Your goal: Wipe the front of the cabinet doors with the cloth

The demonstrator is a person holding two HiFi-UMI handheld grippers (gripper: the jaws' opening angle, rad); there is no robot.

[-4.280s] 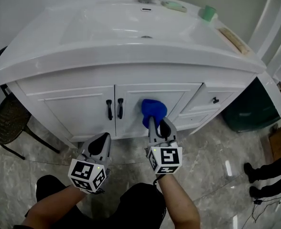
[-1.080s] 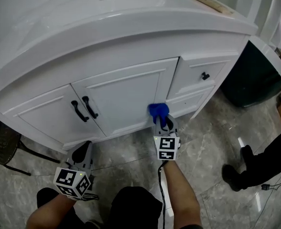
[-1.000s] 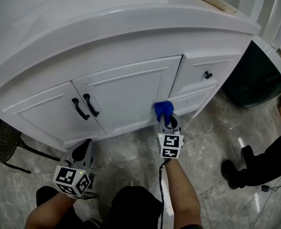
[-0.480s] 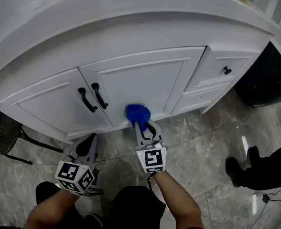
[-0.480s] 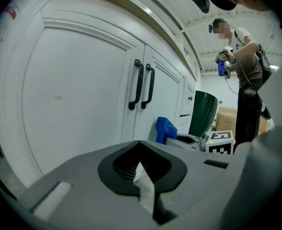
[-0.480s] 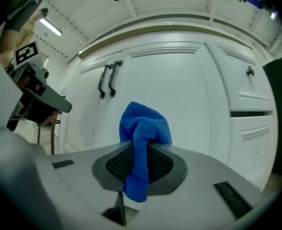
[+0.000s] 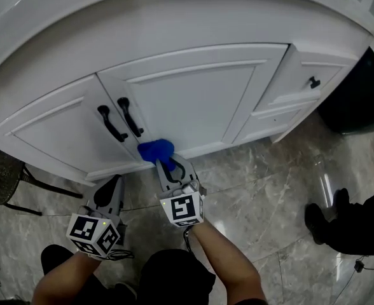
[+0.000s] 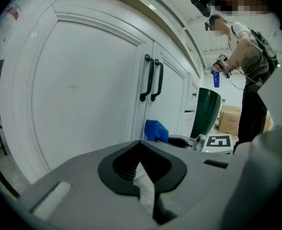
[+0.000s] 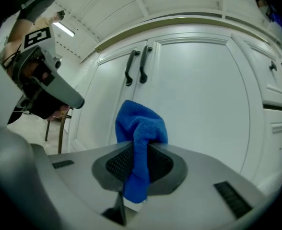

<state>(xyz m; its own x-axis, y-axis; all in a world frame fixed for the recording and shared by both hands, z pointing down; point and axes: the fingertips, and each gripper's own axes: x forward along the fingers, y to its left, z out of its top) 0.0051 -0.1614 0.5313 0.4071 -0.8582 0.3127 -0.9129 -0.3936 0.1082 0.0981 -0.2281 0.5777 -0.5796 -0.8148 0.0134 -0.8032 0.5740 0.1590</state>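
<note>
Right gripper [image 7: 163, 165] is clamped on the blue cloth [image 7: 155, 150], its jaws pinching a fold while the bunched end sticks out ahead. Left gripper [image 7: 115, 184] hangs low beside it over the floor [image 7: 263, 189], jaws together with nothing between them. The cloth sits against the bottom left corner of the right door [image 7: 200, 103], just below the black handles [image 7: 130, 116]. The left door [image 7: 47, 132] faces the left gripper. Farther right are a drawer [image 7: 304, 84] and a dark bin [image 7: 359, 100].

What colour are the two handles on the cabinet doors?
The handles are black; the head view shows them best.
</note>
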